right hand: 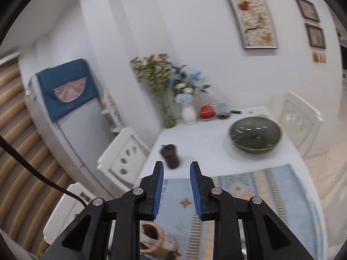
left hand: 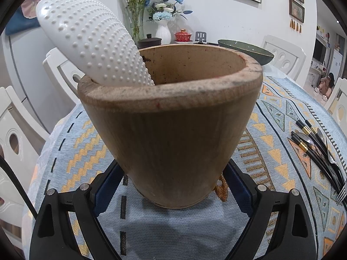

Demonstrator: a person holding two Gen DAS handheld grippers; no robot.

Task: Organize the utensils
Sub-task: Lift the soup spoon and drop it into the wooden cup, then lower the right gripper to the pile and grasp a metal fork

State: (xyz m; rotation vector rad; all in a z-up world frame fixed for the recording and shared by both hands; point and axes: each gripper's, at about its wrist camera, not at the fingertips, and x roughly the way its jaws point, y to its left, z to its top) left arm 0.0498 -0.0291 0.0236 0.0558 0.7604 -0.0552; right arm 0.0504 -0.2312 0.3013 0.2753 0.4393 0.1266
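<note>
Holding the wooden utensil holder (left hand: 171,125) is the job of the left gripper (left hand: 173,186), seen in the left wrist view. Its two blue pads sit at the bottom middle of the frame and press on the holder's base from both sides. The holder stands upright on the patterned tablecloth (left hand: 277,112). A white bumpy rice paddle (left hand: 91,41) leans inside it, poking out at the upper left. At the right edge of the frame lies a bunch of black-handled cutlery (left hand: 316,151), with a fork (left hand: 341,192) at the low end. Those pieces are still on the cloth, well apart from the holder.

In the right wrist view, the right gripper (right hand: 176,184) is in the middle low part of the frame. Its pads are spread a little and nothing is between them. The picture is blurry. The holder (right hand: 151,238) shows at the bottom, under the gripper. A green bowl (right hand: 254,137) and a small dark jar (right hand: 170,156) sit farther up on the table.

To do the next step well, I think the left side should keep the holder steady. The free gripper should go to the cutlery, pinch one handle near its middle, and drop it in straight.
</note>
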